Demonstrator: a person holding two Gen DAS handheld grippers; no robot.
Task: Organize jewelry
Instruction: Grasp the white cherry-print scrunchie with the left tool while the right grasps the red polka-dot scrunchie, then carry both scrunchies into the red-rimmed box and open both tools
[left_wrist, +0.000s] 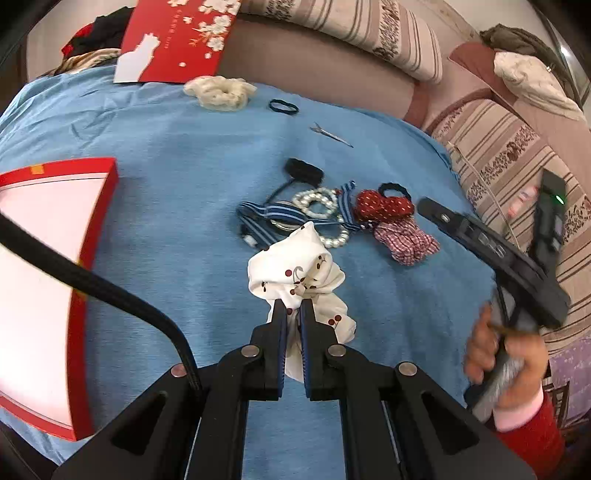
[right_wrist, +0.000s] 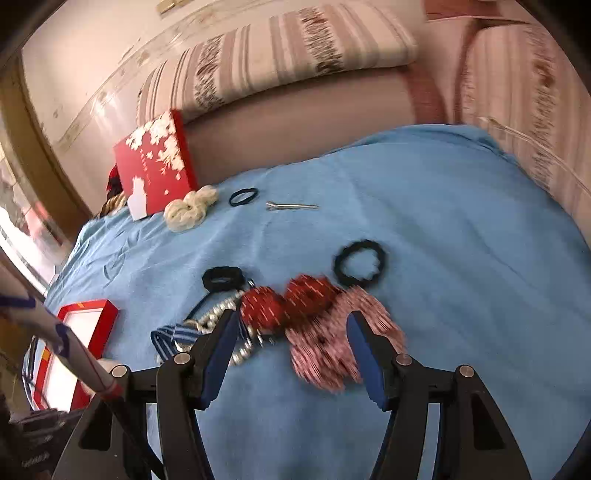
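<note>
My left gripper (left_wrist: 293, 308) is shut on a white cherry-print scrunchie (left_wrist: 295, 269) and holds it just above the blue cloth (left_wrist: 166, 177). Beyond it lies a pile: pearl bracelets (left_wrist: 317, 203), a blue striped bow (left_wrist: 269, 214), a red dotted bow (left_wrist: 384, 203) and a red checked scrunchie (left_wrist: 406, 238). My right gripper (right_wrist: 291, 325) is open, its jaws standing on either side of the checked scrunchie (right_wrist: 332, 350), with the red bow (right_wrist: 291, 299) just ahead. The open red box (left_wrist: 44, 277) lies at the left and also shows in the right wrist view (right_wrist: 74, 343).
A cream scrunchie (left_wrist: 219, 92), a dark hair tie (left_wrist: 283, 106), a metal clip (left_wrist: 330, 133) and a black scrunchie (left_wrist: 304, 170) lie farther back. The red floral lid (left_wrist: 177, 40) leans against the sofa. A black ring scrunchie (right_wrist: 360, 262) lies right of the pile. Striped cushions surround the cloth.
</note>
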